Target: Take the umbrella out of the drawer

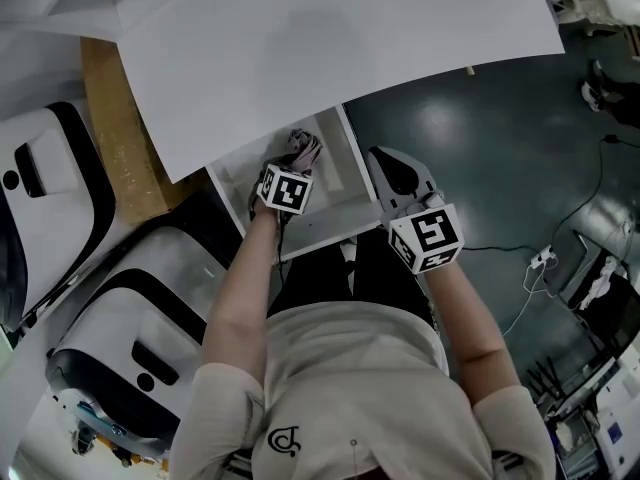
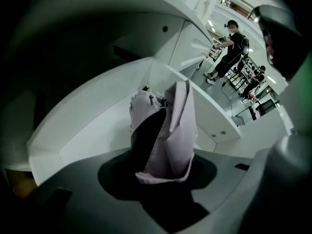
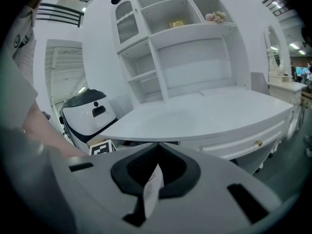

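A folded pale lilac umbrella (image 1: pixel 303 149) stands up out of the open white drawer (image 1: pixel 330 226) under the desk top. My left gripper (image 1: pixel 293 165) points steeply down into the drawer and is shut on the umbrella. In the left gripper view the umbrella (image 2: pixel 170 130) rises from between the jaws of the left gripper (image 2: pixel 163 177), with the drawer wall (image 2: pixel 97 111) behind it. My right gripper (image 1: pixel 392 168) hovers just right of the drawer, shut, holding nothing. In its own view the right gripper (image 3: pixel 155 167) has a small white tag hanging at the jaws.
The white desk top (image 1: pixel 330 38) overhangs the drawer's back. Two white machines (image 1: pixel 60 198) (image 1: pixel 150 338) stand at the left beside a wooden strip (image 1: pixel 110 118). Cables (image 1: pixel 540 258) lie on the dark floor at right. A white shelf unit (image 3: pixel 185 28) tops the desk. People (image 2: pixel 231 48) stand far off.
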Tool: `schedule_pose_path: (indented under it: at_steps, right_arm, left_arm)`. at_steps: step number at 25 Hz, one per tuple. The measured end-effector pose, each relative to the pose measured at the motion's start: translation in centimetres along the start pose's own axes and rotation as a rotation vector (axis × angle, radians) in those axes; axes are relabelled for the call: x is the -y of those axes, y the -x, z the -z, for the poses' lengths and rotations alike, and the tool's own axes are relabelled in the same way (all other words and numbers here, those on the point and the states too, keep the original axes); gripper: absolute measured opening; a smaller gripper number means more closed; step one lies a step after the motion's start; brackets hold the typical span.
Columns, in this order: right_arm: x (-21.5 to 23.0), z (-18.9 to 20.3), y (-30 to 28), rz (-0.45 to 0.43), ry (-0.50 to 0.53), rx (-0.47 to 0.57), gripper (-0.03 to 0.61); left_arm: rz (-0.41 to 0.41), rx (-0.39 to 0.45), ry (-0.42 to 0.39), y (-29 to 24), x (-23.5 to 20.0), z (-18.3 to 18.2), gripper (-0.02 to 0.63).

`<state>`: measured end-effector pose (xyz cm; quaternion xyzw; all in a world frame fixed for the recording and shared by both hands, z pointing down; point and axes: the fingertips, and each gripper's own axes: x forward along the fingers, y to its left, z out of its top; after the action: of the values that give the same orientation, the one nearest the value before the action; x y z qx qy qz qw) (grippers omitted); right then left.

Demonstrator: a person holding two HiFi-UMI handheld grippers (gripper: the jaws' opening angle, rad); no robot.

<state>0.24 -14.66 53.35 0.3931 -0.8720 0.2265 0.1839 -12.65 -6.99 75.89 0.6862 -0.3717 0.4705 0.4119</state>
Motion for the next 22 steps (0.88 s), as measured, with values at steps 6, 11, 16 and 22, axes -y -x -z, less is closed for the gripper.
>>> schedule_pose_path:
  at_steps: [6, 11, 16, 22]
  right_arm:
    - [-0.9, -2.3, 0.5, -0.024, 0.009, 0.028, 0.006]
    - [-2.6, -4.6, 1.3, -0.054, 0.042, 0.059, 0.006]
    - [-3.8, -7.5, 2.1, -0.073, 0.084, 0.106, 0.006]
    - [-6.1, -10.5, 3.3, -0.106, 0.137, 0.164, 0.006]
  left_arm:
    - [-0.007, 0.129, 0.015, 4.8, 1.0, -2.8, 0.224]
    - [-0.019, 0.214, -0.048, 9.3, 2.8, -3.6, 0.224]
    - [-0.027, 0.335, -0.07, 14.1, 4.0, -5.4, 0.224]
    - [-0.071, 0.532, -0.078, 22.1, 3.5, -7.8, 0.224]
